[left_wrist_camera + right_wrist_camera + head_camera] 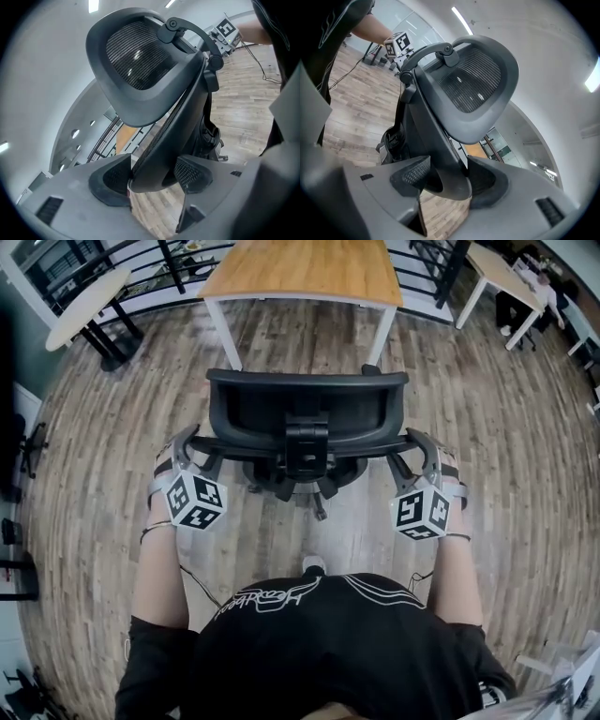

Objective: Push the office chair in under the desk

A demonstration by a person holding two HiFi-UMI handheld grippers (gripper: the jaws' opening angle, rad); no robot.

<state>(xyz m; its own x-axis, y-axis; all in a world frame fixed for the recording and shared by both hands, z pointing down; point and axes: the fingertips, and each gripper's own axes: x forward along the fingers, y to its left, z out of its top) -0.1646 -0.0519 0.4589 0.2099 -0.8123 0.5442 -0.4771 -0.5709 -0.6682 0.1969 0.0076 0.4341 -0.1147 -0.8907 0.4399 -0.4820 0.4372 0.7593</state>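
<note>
Head view, left gripper (185,454), right gripper (424,456), jaws clamped on office chair (272,404) back, desk (300,273) ahead

The grey-brown wooden plank floor (497,427) carries everything here. A black office chair (307,409) stands on it, near a light wooden desk with white legs (300,268). A round pale table on a black foot (84,301) stands at the far left.

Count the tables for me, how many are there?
3. A wooden desk straight ahead beyond the office chair, a black-legged table at the upper left, a white-legged table at the upper right. Others may be out of view.
</note>
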